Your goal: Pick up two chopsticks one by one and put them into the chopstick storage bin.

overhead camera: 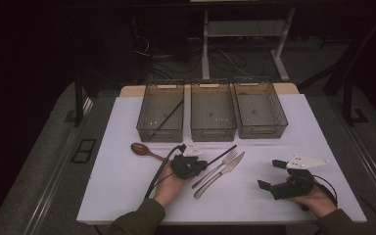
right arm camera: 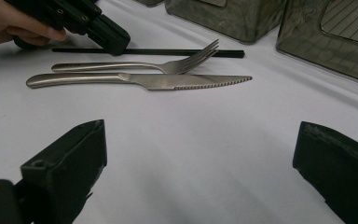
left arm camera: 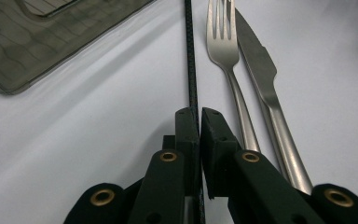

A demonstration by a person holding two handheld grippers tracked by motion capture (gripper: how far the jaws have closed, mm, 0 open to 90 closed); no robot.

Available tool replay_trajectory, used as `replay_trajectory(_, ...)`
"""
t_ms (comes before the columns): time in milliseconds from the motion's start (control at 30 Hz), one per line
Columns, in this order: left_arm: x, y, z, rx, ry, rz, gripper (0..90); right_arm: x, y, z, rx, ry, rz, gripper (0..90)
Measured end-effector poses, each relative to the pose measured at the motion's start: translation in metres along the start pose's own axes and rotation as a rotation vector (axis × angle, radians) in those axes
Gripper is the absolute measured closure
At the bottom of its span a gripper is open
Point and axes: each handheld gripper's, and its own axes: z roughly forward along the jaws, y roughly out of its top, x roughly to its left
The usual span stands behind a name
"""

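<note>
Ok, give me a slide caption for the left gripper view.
Left claw shut on a black chopstick lying beside a fork and knife on the white table.

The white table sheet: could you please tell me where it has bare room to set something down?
Bare: between the steel knife and the right gripper, and left of the brown wooden spoon. Crowded: around the left gripper, shut on the thin black chopstick.

Tool [left arm camera: 199, 122] clamped on black chopstick [left arm camera: 189, 56]

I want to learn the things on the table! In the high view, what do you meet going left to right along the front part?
Wooden spoon → left tongs shut on the black chopstick → fork → knife → right tongs, open.
</note>
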Motion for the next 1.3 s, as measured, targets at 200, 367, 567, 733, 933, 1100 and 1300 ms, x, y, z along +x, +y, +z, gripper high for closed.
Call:
replay_trajectory(200,0.0,0.0,-0.001,0.004,-0.003,-0.013,85.2,0.0,0.0,0.0,0.0,0.001,-0.001,2.3)
replay_trajectory(367,0.002,0.0,-0.003,0.008,-0.008,-0.02,85.3,0.0,0.0,0.0,-0.001,0.001,-0.002,2.3)
replay_trajectory(567,0.004,0.003,-0.011,-0.013,-0.01,-0.028,85.3,0.0,0.0,-0.001,0.0,0.002,0.001,2.3)
replay_trajectory(733,0.006,0.005,-0.019,-0.039,-0.015,-0.035,85.3,0.0,0.0,0.0,0.001,0.003,-0.001,2.3)
replay_trajectory(933,0.008,0.007,-0.027,-0.06,-0.023,-0.046,85.3,0.0,0.0,0.0,0.001,0.003,0.0,2.3)
replay_trajectory(1100,0.008,0.009,-0.033,-0.08,-0.041,-0.049,85.3,0.0,0.0,0.0,0.0,0.003,-0.001,2.3)
replay_trajectory(1300,0.008,0.013,-0.043,-0.106,-0.065,-0.034,85.3,0.0,0.0,-0.001,0.001,0.003,0.001,2.3)
